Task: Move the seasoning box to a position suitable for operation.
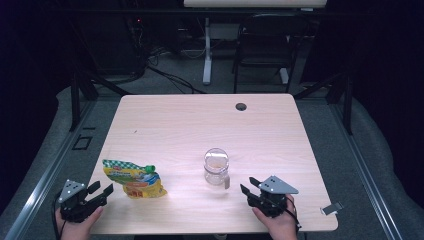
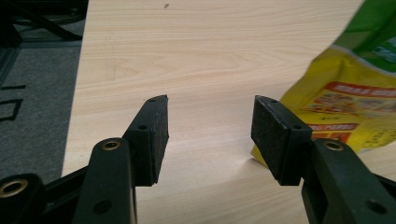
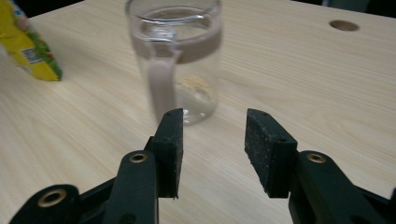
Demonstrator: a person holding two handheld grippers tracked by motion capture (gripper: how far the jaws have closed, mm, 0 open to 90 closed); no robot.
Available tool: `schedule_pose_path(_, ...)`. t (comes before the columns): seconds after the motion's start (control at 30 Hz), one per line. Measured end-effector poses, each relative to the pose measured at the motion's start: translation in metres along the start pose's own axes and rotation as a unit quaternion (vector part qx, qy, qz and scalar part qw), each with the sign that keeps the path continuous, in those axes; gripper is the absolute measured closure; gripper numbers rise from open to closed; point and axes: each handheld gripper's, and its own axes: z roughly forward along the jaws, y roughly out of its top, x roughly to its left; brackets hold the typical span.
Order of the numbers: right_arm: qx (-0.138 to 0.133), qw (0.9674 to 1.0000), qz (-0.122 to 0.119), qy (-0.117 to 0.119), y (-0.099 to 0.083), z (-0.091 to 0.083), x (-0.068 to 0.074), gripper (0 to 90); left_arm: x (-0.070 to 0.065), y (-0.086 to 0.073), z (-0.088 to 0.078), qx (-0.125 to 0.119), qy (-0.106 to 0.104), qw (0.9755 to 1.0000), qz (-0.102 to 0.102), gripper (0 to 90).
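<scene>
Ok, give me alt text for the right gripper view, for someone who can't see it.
A clear glass mug with a handle stands on a light wooden table, just beyond the open, empty right tongs. A yellow pouch lies at the far left, and a round hole marks the tabletop's far right.

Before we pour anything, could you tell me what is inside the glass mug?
The glass mug looks nearly empty: a pale patch shows at its bottom, residue or reflection, too blurred to tell.

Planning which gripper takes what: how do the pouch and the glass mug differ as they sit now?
The pouch is opaque yellow-green and lies flat; the glass mug is clear and stands upright. The pouch has a green cap at one end; the mug has a handle and is open-topped. Both rest on the table, ungripped.
</scene>
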Motion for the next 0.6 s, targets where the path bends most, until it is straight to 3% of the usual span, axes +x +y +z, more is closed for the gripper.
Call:
schedule_pose_path(0.13,0.000,0.9997,-0.022,0.012,0.004,0.009,0.014,55.3,-0.002,-0.005,-0.003,0.000,-0.016,0.9999,-0.005,48.7)
schedule_pose_path(0.27,0.007,0.9997,-0.022,0.012,0.006,0.019,0.018,51.8,-0.002,-0.005,-0.004,-0.002,-0.020,0.9998,-0.008,48.9)
schedule_pose_path(0.33,0.015,0.9995,-0.025,0.011,0.009,0.024,0.019,49.5,-0.001,-0.006,-0.003,0.011,-0.031,0.9993,-0.017,48.9)
schedule_pose_path(0.6,0.027,0.9987,-0.039,0.017,0.016,0.046,0.029,48.1,-0.001,-0.008,-0.009,0.005,-0.021,0.9997,-0.009,50.0)
